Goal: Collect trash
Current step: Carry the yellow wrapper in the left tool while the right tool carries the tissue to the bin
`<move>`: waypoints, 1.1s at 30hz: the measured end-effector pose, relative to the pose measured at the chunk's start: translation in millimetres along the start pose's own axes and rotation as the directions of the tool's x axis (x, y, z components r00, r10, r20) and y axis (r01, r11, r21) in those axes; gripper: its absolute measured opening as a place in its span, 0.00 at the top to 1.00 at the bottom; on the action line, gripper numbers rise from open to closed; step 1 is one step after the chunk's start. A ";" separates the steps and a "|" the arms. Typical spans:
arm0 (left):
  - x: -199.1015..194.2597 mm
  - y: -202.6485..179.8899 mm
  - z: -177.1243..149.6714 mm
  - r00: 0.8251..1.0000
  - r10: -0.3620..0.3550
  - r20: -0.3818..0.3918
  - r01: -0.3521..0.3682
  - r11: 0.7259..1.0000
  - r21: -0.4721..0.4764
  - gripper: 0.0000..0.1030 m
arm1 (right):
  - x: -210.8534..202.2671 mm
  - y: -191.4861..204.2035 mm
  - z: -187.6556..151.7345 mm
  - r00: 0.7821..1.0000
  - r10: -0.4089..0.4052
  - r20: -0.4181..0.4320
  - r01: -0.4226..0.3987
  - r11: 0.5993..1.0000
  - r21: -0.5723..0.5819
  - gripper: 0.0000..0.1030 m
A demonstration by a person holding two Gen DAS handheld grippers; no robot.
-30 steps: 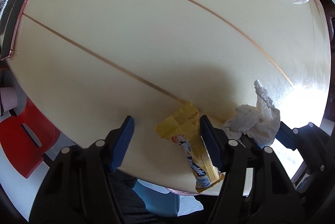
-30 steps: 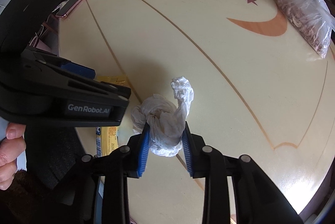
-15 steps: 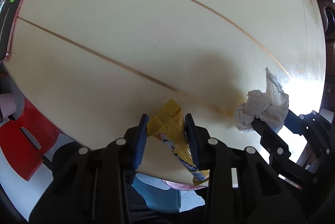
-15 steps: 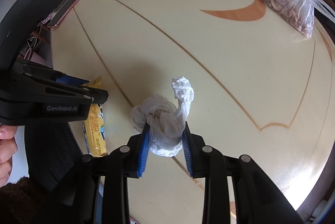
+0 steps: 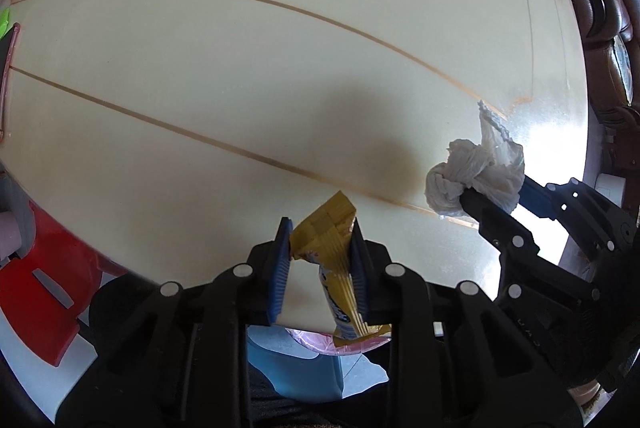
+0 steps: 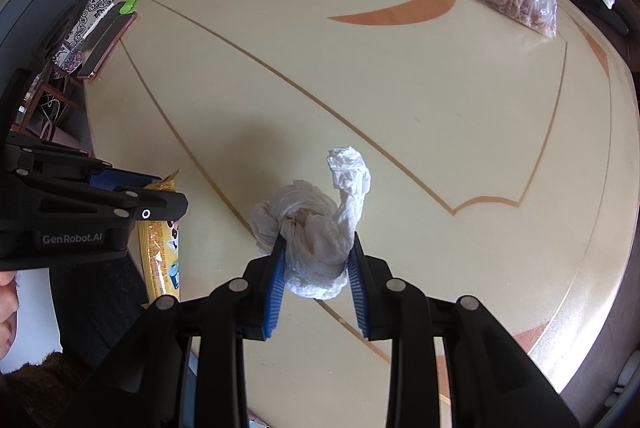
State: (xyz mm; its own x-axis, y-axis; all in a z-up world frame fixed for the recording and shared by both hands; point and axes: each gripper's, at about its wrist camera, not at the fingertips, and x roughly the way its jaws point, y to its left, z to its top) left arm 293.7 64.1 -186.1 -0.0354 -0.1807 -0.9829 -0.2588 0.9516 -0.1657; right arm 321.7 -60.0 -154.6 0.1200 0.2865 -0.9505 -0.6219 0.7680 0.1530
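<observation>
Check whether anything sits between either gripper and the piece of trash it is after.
Nothing does. The left gripper, whose jaws have just been closing, pinches the yellow wrapper; the right gripper is shut on the crumpled tissue. No bin is in view.

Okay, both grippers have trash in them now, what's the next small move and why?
Probably lift both clear of the table and carry them to a bin, which isn't in view. The left gripper has just been closing and now pinches the yellow wrapper; the right gripper is clamped on the crumpled tissue. Neither needs regrasping.
</observation>
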 end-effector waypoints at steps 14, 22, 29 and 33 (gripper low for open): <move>-29.8 -41.1 -18.0 0.996 -0.020 0.086 0.006 0.987 0.158 0.74 | -44.1 -32.0 -23.4 0.997 -0.060 0.037 0.057 0.995 0.077 0.72; -70.2 -55.8 -33.7 0.989 -0.030 0.146 -0.005 0.972 0.235 0.74 | -79.8 -31.5 -54.7 0.991 -0.124 0.042 0.119 0.988 0.100 0.72; -89.2 -68.9 -74.4 0.980 -0.033 0.196 -0.031 0.950 0.311 0.74 | -111.9 -15.6 -88.1 0.984 -0.168 0.063 0.159 0.979 0.125 0.72; -89.6 -73.5 -99.1 0.974 -0.042 0.221 -0.041 0.934 0.356 0.74 | -123.3 -1.6 -108.8 0.981 -0.180 0.064 0.170 0.976 0.138 0.72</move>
State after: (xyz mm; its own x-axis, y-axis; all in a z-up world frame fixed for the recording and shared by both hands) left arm 220.3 -14.2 -77.8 0.1898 -0.1611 -0.9685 0.1038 0.9842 -0.1433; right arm 223.7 -158.9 -67.1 0.2798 0.1795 -0.9431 -0.4798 0.8771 0.0246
